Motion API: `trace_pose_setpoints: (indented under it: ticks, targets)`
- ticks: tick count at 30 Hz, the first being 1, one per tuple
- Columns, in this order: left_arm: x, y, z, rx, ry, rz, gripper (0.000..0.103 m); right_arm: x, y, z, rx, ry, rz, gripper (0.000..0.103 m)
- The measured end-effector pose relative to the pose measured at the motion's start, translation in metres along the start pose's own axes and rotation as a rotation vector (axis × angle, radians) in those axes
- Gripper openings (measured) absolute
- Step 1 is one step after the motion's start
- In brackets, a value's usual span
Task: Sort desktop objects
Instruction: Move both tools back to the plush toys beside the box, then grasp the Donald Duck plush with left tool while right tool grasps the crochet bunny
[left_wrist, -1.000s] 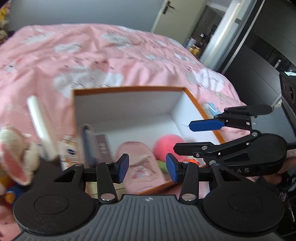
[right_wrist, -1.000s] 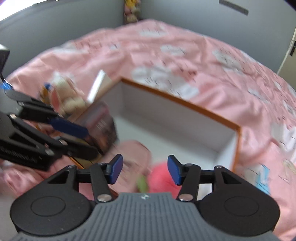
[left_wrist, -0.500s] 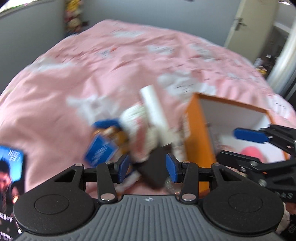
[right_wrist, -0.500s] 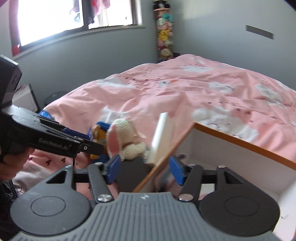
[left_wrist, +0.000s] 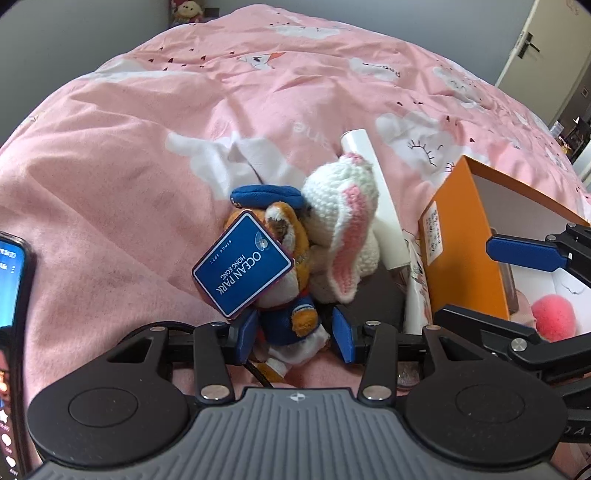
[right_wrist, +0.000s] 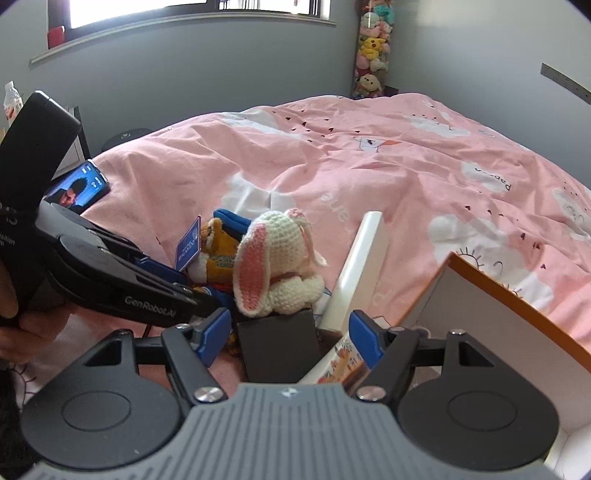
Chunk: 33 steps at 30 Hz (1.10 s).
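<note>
Bed (left_wrist: 155, 155), covered by a pink quilt printed with white clouds. On it lay a phone (right_wrist: 79, 186), a sailor plush (left_wrist: 284, 295), a crocheted rabbit (left_wrist: 343, 236), a white box (left_wrist: 384, 206) and an orange-edged box (left_wrist: 461, 243).

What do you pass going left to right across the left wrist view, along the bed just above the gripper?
Phone → blue Ocean Park tag → white crocheted bunny → orange box → right gripper → pink ball inside the box.
</note>
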<state>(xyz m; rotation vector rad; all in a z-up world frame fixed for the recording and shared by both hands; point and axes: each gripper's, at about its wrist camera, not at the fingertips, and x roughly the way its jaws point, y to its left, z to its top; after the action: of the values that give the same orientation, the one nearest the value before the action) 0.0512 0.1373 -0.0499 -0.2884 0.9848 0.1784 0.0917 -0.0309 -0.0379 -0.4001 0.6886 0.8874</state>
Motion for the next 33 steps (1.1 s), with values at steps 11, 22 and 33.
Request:
trace_pose_setpoints:
  ticks: [11, 22, 33]
  targets:
    - [0.025, 0.005, 0.004, 0.007, -0.006, 0.047, 0.052, 0.036, -0.002, 0.021, -0.04, 0.05, 0.036, 0.063]
    - [0.006, 0.026, 0.014, -0.092, -0.075, -0.025, 0.04, 0.056, -0.008, 0.037, -0.013, 0.085, 0.15, 0.063]
    - [0.009, 0.039, 0.025, -0.109, -0.09, -0.038, 0.042, 0.094, 0.001, 0.045, -0.037, 0.141, 0.135, 0.061]
